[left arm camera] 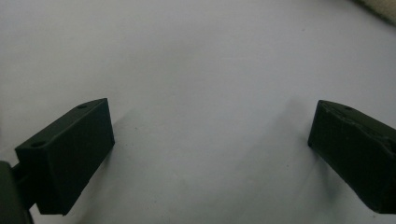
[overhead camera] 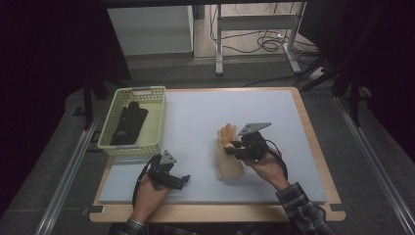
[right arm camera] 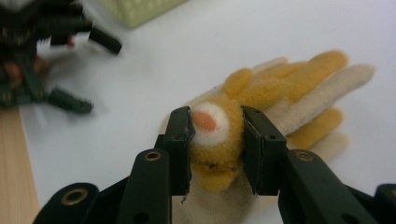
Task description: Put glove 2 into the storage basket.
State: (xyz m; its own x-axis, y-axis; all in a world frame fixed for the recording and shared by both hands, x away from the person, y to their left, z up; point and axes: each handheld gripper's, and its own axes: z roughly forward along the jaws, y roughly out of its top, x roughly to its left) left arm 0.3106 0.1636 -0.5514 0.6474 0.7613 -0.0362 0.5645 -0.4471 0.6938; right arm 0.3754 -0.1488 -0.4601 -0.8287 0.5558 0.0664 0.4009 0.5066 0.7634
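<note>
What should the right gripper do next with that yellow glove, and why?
Probably lift it a little. The right gripper is shut on the yellow glove, pinching its fuzzy orange part, while the rest lies flat on the white mat. A black glove already lies in the basket, so that seems the likely destination. The left gripper rests open, apart.

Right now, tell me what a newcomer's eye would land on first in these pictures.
First, the fuzzy yellow-and-cream glove in the middle of the pale table mat, with the right claw shut on its furry animal-face patch. Next, the yellow-green basket at the mat's far left, holding a black glove. The left claw sits open over bare mat, near the front edge.
</note>
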